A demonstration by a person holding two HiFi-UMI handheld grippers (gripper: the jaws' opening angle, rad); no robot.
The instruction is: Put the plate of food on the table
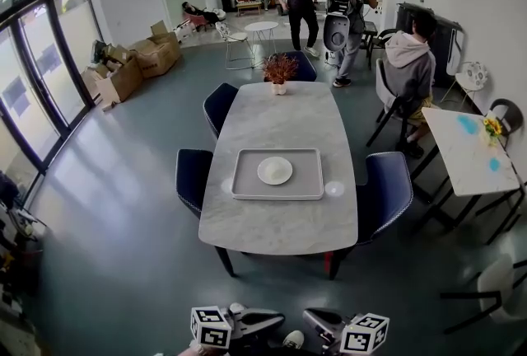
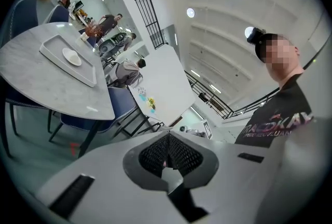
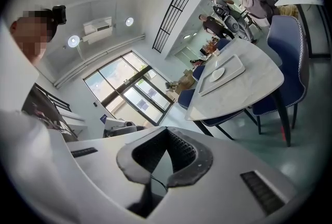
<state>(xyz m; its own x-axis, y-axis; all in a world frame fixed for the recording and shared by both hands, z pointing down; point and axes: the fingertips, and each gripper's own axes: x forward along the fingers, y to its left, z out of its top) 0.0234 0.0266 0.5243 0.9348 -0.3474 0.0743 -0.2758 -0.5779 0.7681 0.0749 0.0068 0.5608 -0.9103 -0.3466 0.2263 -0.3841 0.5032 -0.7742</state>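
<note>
Approach is, by my reading, the step in hand: the left gripper [image 2: 168, 137] and the right gripper [image 3: 167, 132] both hang low and well short of the marble counter [image 1: 280, 111]. Each has its jaws pressed together with nothing between them. The plate [image 1: 275, 170] lies flat and face up in the middle of a grey tray [image 1: 240, 181], on the near half of the counter; from this far off it looks pale and nearly bare, so I cannot tell what food it carries. To do this well, step up to the near end between the navy chairs [image 1: 193, 177] and spread the jaws before they reach the tray. Take the plate by its rim, or by opposite edges with both grippers, and lift it level over the tray's raised lip onto bare marble just beside. The plate is round, so it has no long axis and can be gripped from any side. The tray's long axis runs across the counter, and the counter's own runs away from the person.
</note>
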